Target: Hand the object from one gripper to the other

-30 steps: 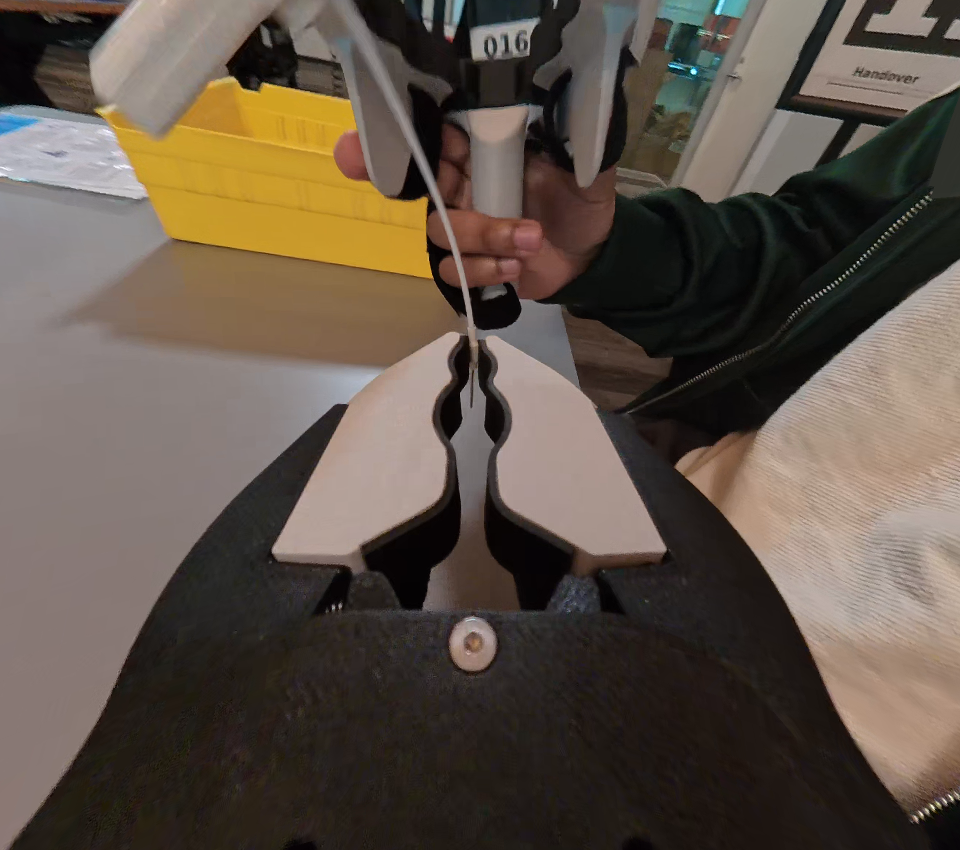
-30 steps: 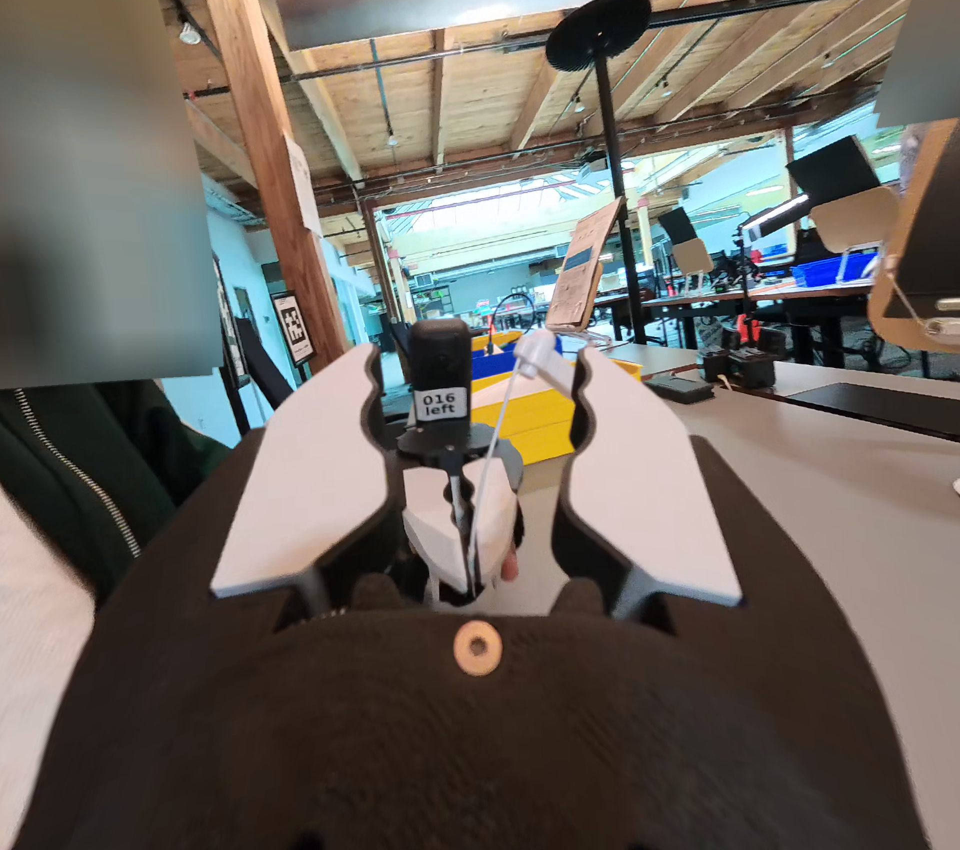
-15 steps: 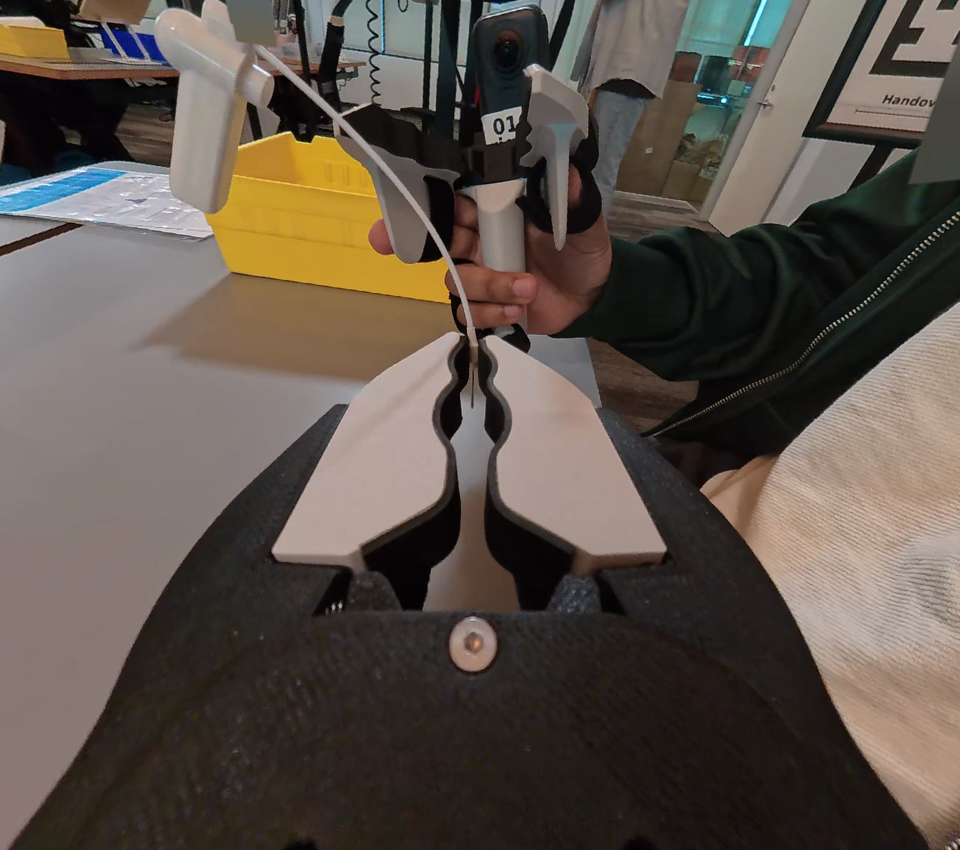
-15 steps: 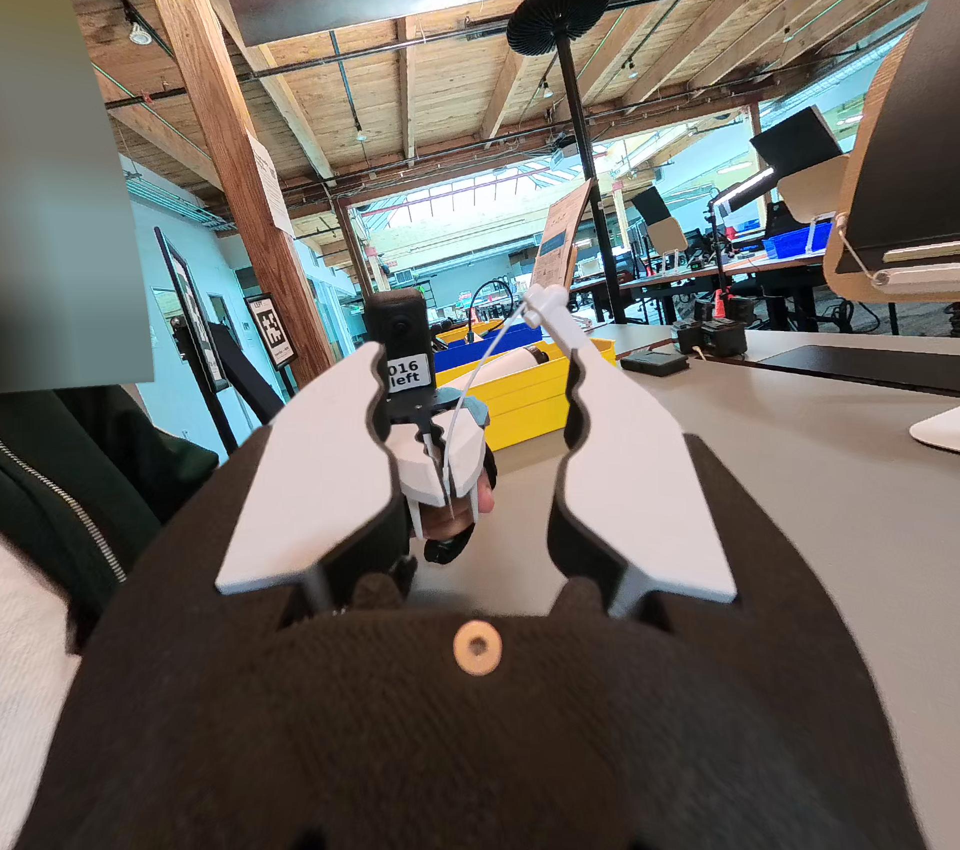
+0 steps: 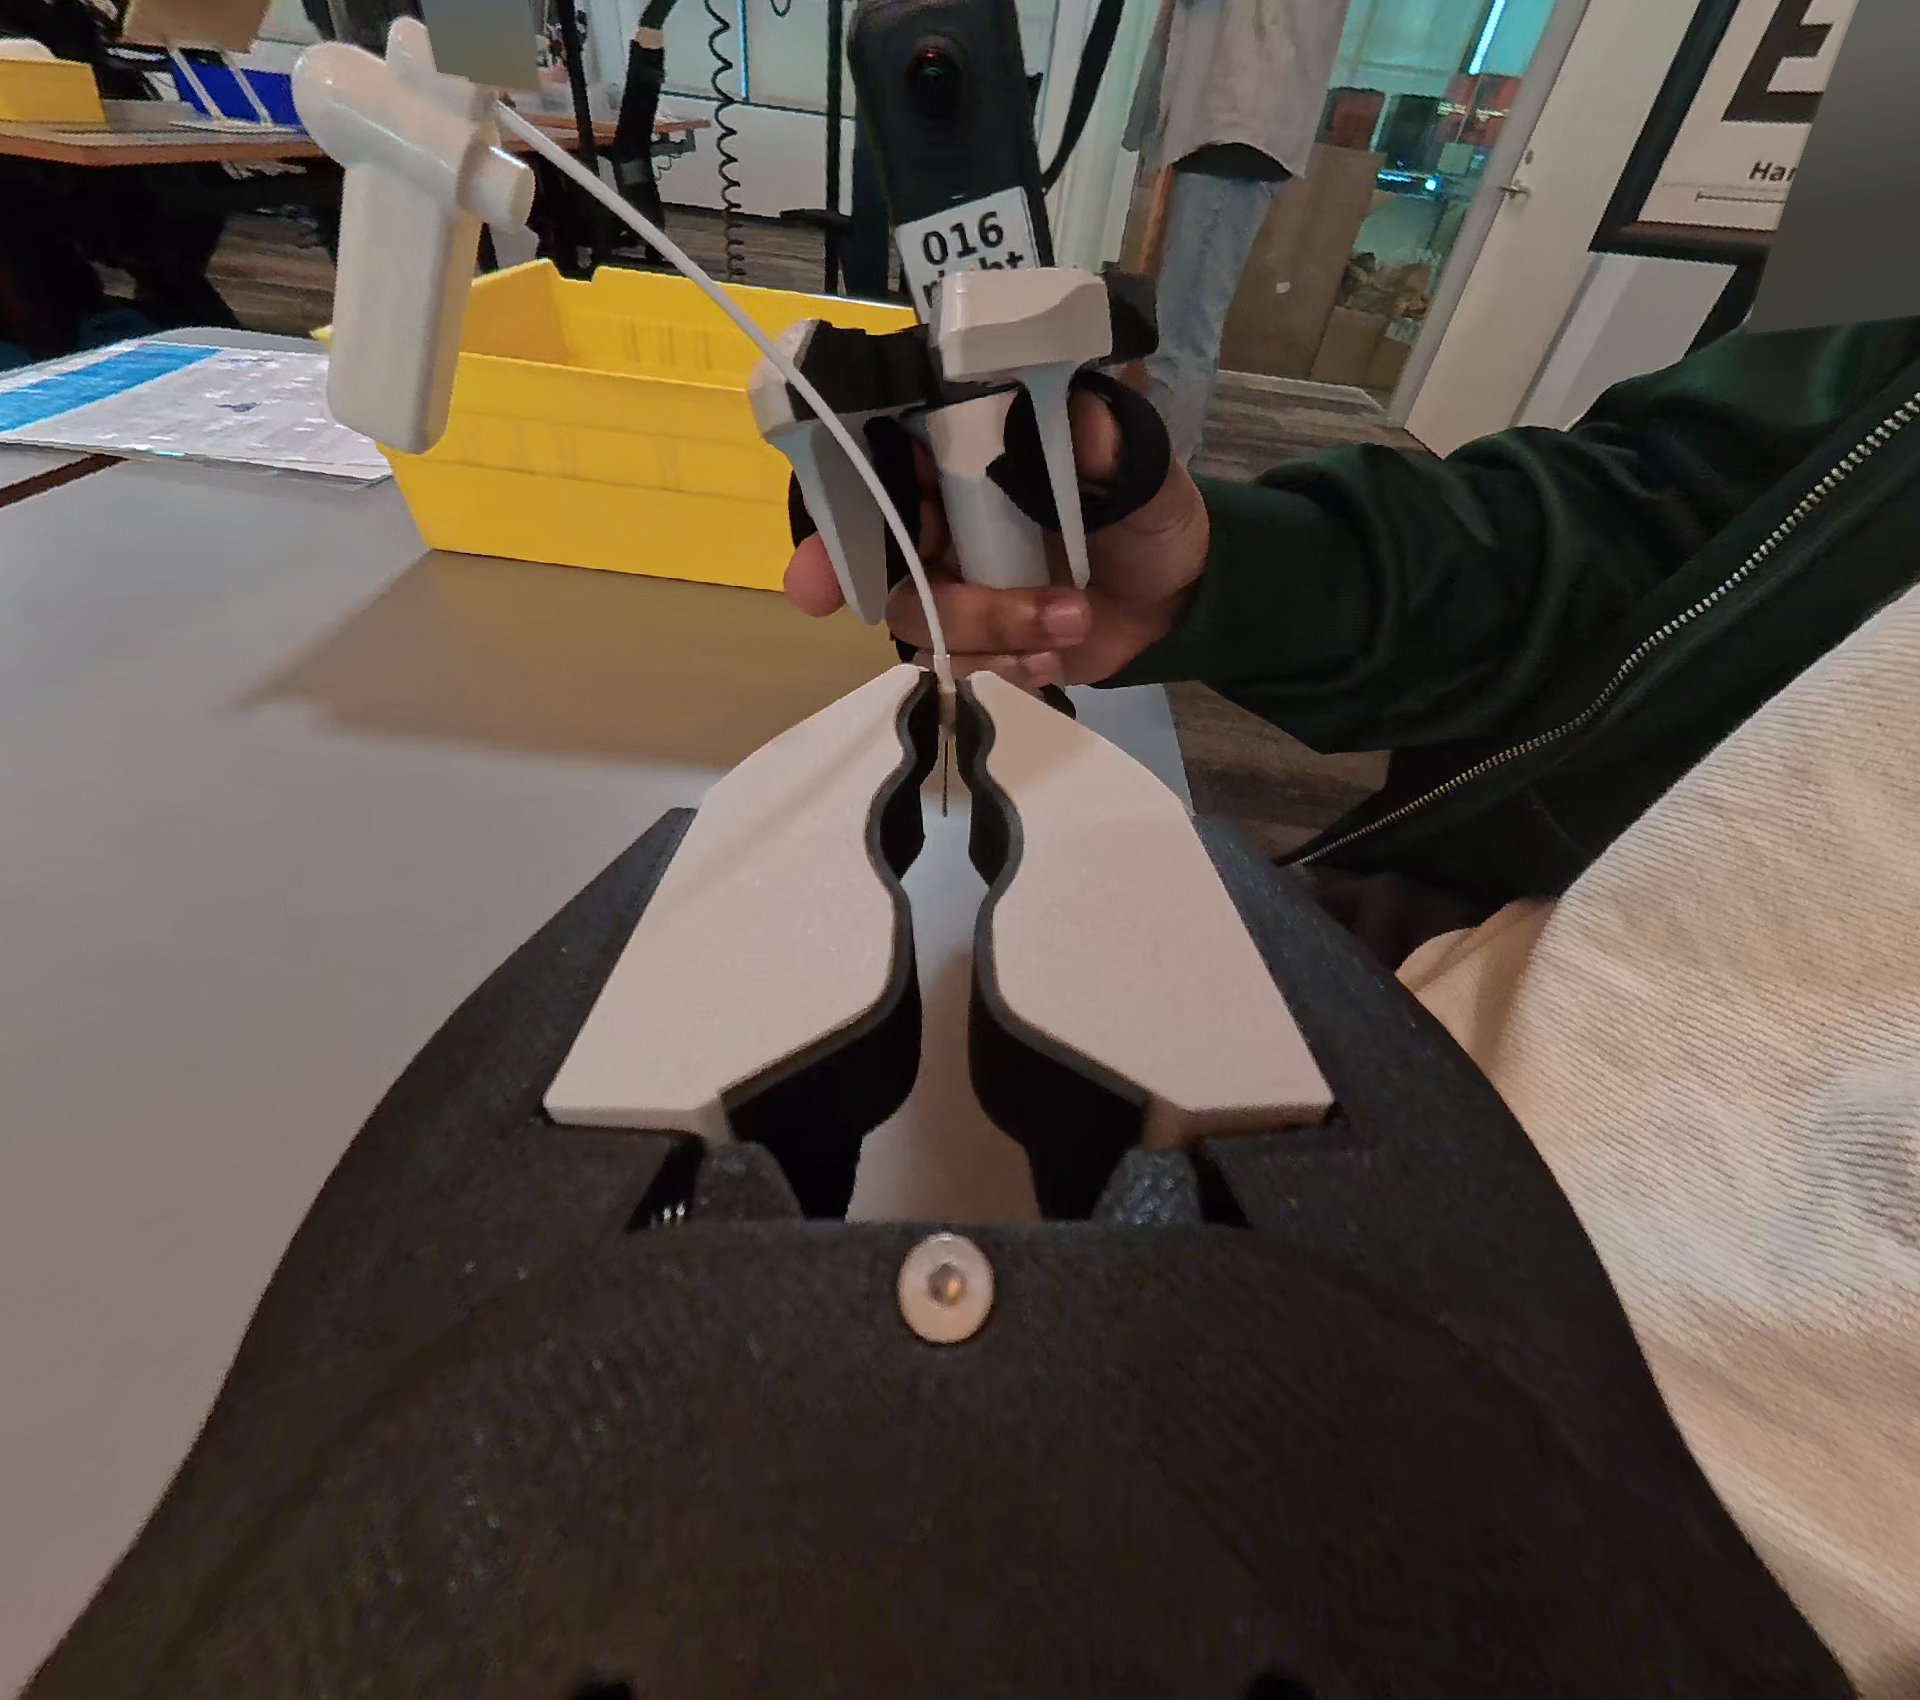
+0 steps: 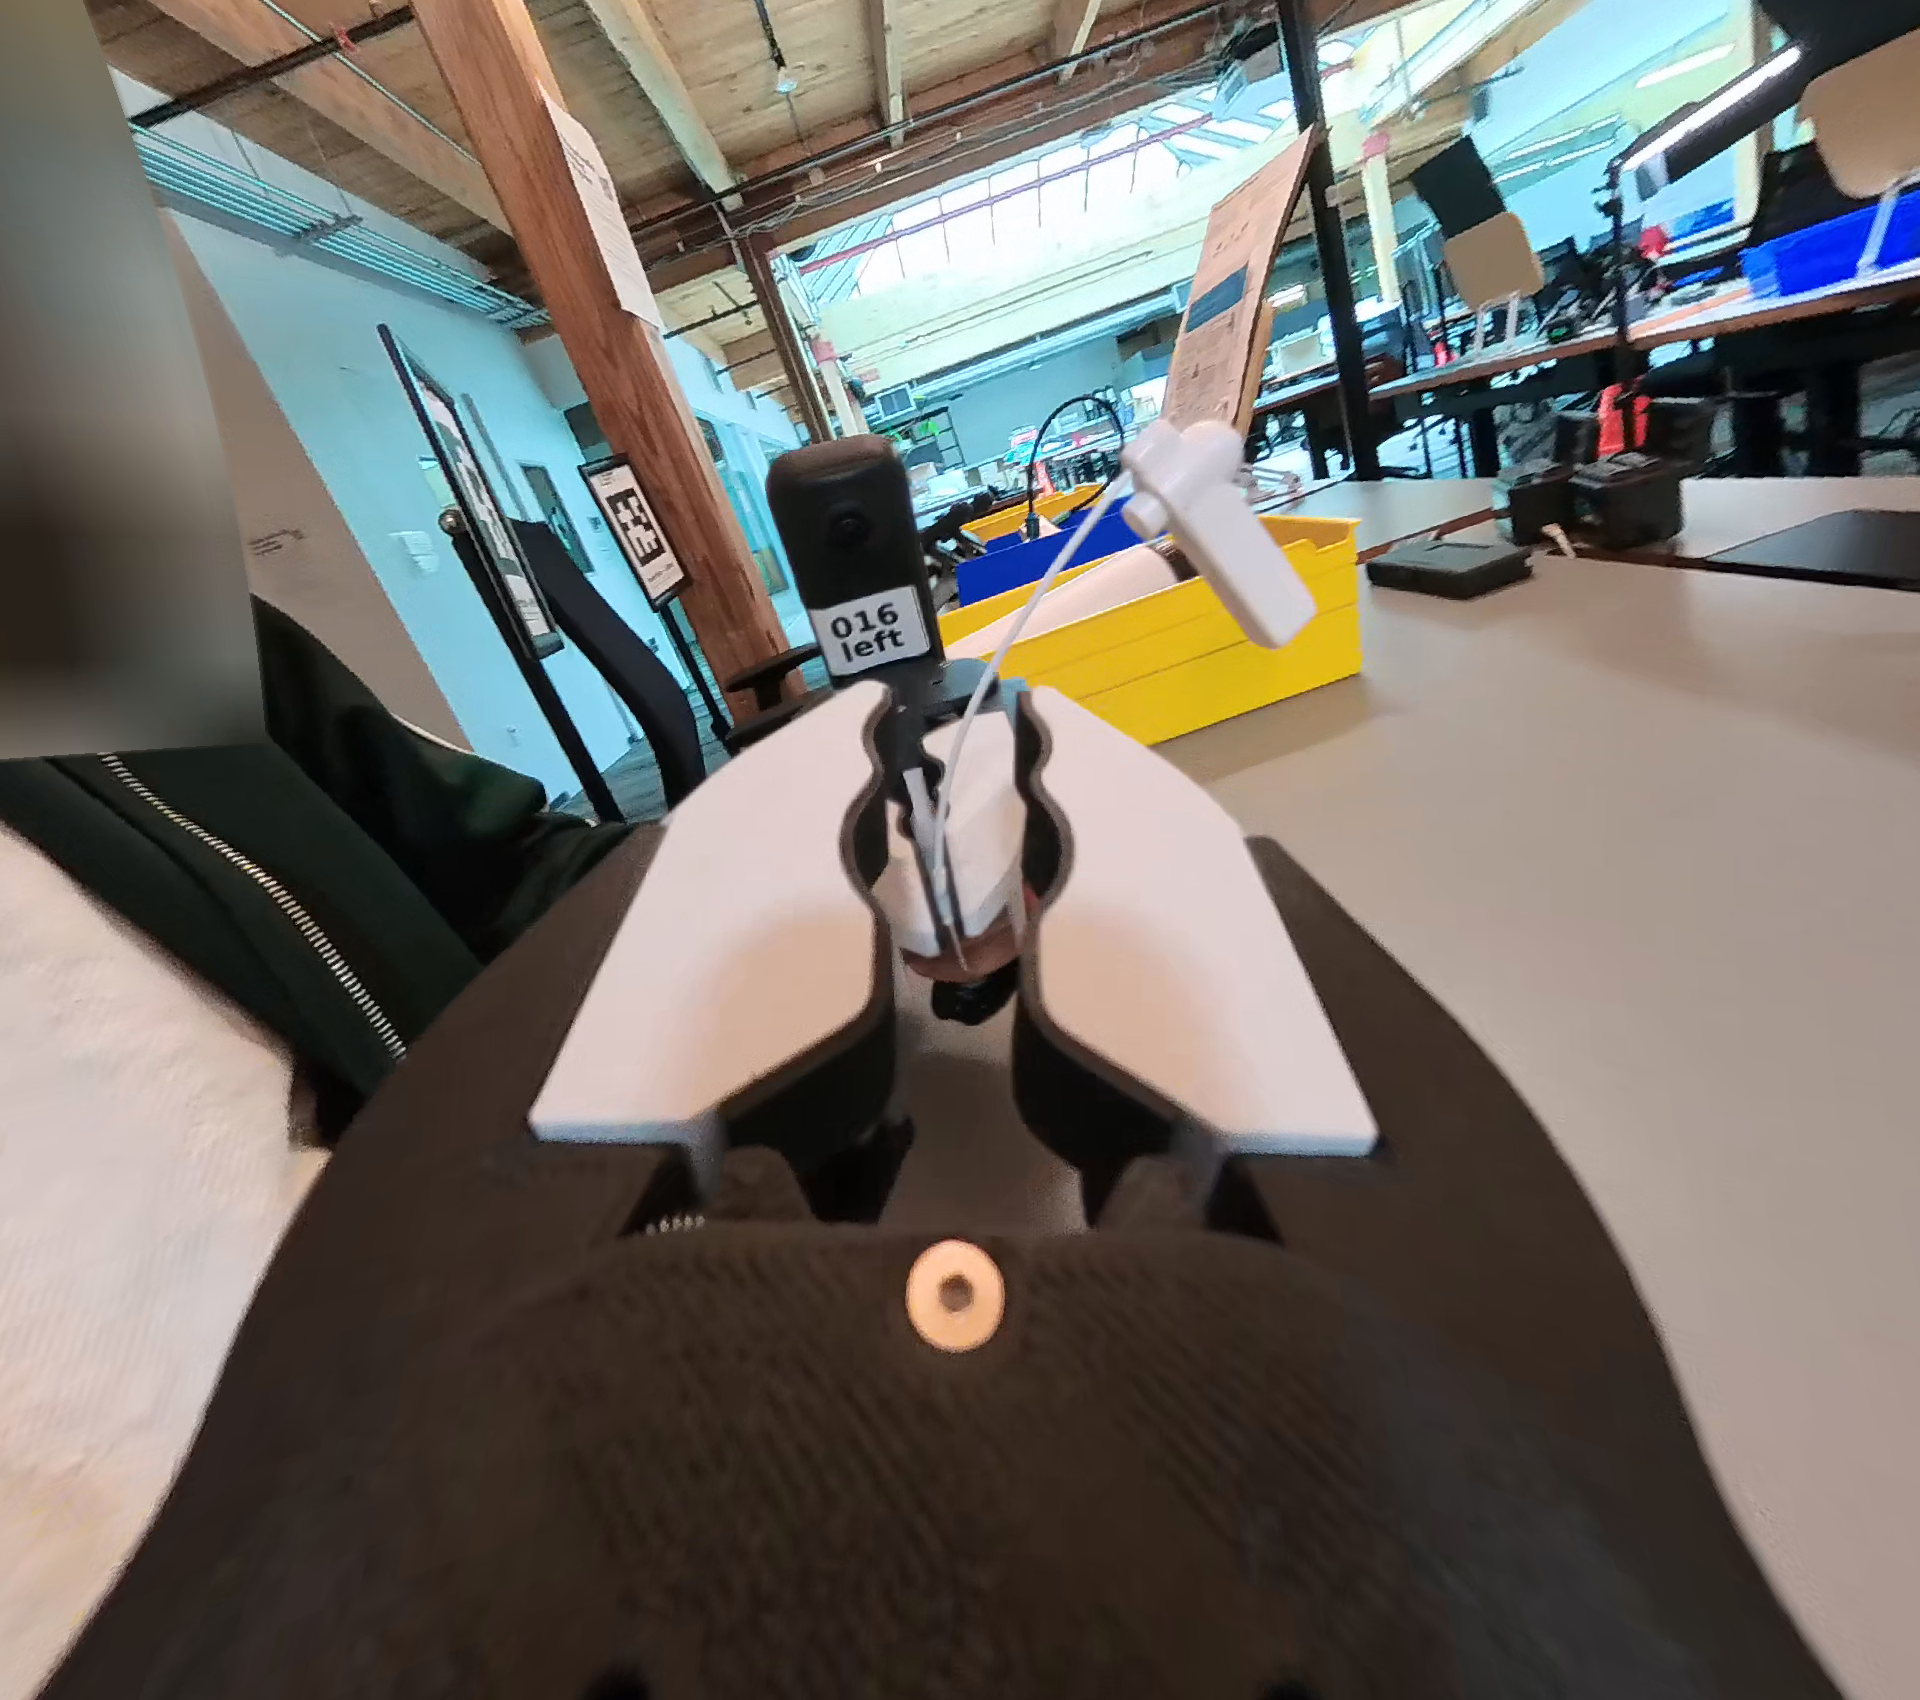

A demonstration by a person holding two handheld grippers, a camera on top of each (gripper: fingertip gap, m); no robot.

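The object is a white plastic tag (image 5: 400, 248) on a thin white cable (image 5: 727, 300) that ends in a metal pin. My left gripper (image 5: 945, 689) is shut on the pin end, and the cable arches up and left with the tag hanging free in the air. My right gripper (image 5: 971, 596) faces it just beyond, held by a hand, with its jaws apart and empty. In the right wrist view, my right gripper (image 6: 956, 700) is open, the left gripper (image 6: 951, 892) shows through the gap, and the tag (image 6: 1226, 549) hangs up to the right.
A yellow bin (image 5: 603, 445) stands on the grey table (image 5: 260, 819), and it also shows in the right wrist view (image 6: 1195, 653). A printed sheet (image 5: 177, 403) lies at the far left. A person (image 5: 1247, 40) stands behind. A black device (image 6: 1444, 570) lies on the table. My hands' fingertips stand some 5 centimeters from each other.
The right gripper has drawn back from the tag and its jaws have narrowed. The tag has swung out from beside the right fingers and hangs free. The left gripper stays shut on the pin.
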